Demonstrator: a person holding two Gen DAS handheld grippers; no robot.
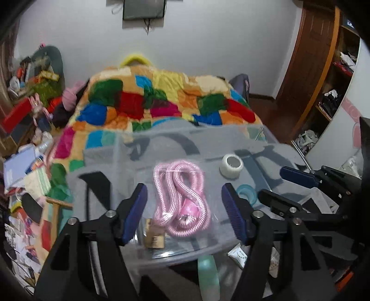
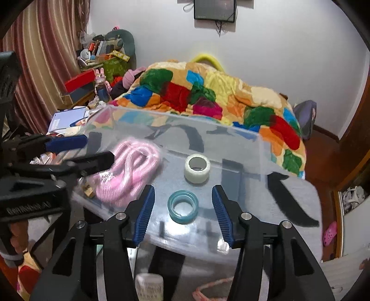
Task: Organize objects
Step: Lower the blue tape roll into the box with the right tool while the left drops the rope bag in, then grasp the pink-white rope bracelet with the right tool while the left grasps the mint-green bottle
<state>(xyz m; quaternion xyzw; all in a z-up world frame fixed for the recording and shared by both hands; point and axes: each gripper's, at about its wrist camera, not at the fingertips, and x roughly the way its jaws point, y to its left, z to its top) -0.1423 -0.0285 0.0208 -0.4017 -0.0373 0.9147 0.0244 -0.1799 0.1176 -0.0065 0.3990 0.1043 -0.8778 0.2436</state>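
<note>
A clear storage bin (image 2: 259, 148) stands on the gray cloth (image 2: 298, 194), in front of the bed with its patchwork quilt (image 2: 208, 92). Inside the bin, a bagged coil of rope (image 1: 181, 196) lies at the left, with a small padlock (image 1: 154, 236) just beside its near-left edge. A white tape roll (image 2: 197, 172) sits right of the rope, toward the back. A teal tape roll (image 2: 183, 206) lies nearer, in front of the white one and apart from it. The left gripper (image 1: 185, 214) hangs over the rope, the right gripper (image 2: 183, 213) over the teal roll. A cluttered desk (image 2: 76, 92) stands left of the bed, a wall-mounted screen (image 2: 215, 10) behind it.
</note>
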